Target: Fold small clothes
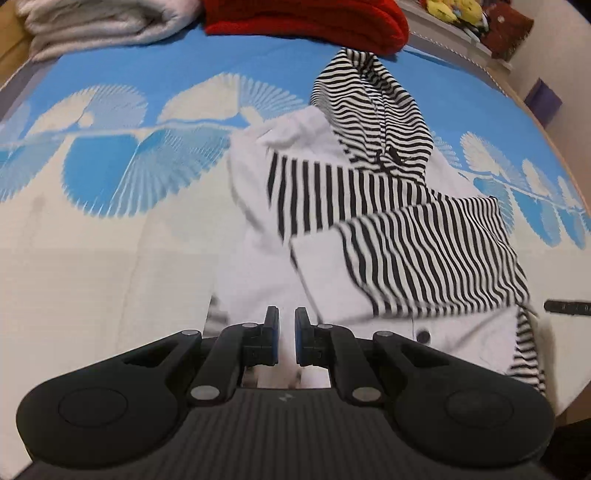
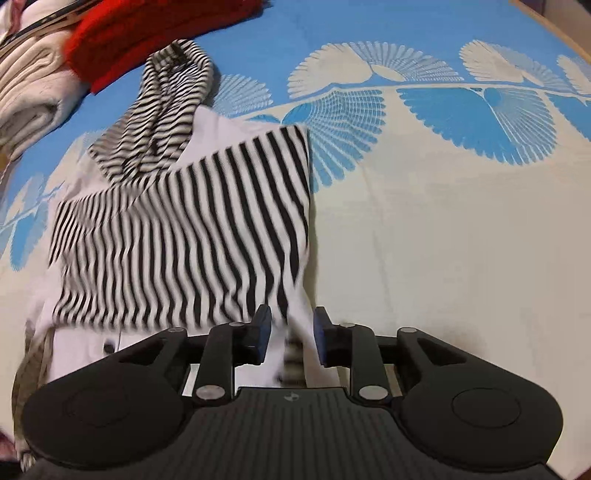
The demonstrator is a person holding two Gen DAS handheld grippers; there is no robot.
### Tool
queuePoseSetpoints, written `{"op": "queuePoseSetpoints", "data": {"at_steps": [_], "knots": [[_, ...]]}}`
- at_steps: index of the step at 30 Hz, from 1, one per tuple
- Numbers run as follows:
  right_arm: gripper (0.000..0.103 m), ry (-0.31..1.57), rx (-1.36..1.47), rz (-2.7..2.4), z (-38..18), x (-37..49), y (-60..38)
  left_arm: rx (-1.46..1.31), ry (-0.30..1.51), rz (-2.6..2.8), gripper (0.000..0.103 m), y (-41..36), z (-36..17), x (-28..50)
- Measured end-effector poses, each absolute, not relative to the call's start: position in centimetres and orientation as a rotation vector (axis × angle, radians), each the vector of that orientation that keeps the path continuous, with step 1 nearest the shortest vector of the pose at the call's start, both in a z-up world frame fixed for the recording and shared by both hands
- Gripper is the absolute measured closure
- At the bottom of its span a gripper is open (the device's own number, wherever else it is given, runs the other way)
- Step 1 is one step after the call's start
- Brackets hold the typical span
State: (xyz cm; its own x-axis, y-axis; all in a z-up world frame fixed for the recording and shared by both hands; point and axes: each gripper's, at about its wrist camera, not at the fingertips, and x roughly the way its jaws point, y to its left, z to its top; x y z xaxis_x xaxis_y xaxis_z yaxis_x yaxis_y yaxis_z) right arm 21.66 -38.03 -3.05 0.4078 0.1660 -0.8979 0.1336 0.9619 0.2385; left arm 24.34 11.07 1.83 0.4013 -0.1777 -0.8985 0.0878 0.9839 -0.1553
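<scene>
A small hooded top (image 1: 369, 221) lies flat on a blue and cream sheet (image 1: 110, 258) with fan-like leaf prints. Its body is white, its hood and sleeves black-and-white striped; one striped sleeve is folded across the chest, and a dark button shows near the hem. The left tongs (image 1: 287, 325) are nearly together above the white hem, nothing visibly pinched. The right tongs (image 2: 291, 328) stand apart, white fabric between them, unpressed. A red garment (image 1: 306, 22) and a grey one (image 1: 99, 26) lie beyond the hood.

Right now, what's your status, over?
Left gripper shut at the hoodie hem. Right gripper open, cloth between jaws. Red garment beyond the hood, nothing blocking.
</scene>
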Motion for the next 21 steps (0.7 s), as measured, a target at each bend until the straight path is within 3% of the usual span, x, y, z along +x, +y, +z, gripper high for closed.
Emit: {"op": "queuePoseSetpoints", "data": {"at_steps": [5,9,12,14,16,21], "knots": [[0.06,1.132,0.285,0.061,-1.1,16.1,-38.5,-0.169,1.127,-0.153,0.084,13.7,1.8,17.6],[0.059,1.098,0.284,0.078,-0.8,11.0,-38.8,-0.218,1.142,-0.144,0.073,15.0,-0.2,13.3],[0.059,1.09,0.314,0.065,-2.5,7.7,-39.7,-0.23,1.169,-0.105,0.058,15.4,-1.2,12.1],[0.059,1.131,0.352,0.019,-4.1,6.3,-40.1,-0.235,1.158,-0.087,0.037,15.7,-1.3,12.0],[0.059,1.143,0.386,-0.01,-4.6,5.9,-40.0,-0.238,1.173,-0.058,0.029,16.0,-1.9,12.1],[0.055,1.181,0.363,0.009,-6.4,6.3,-38.5,-0.313,1.267,-0.026,0.029,16.8,-4.0,12.8]]}}
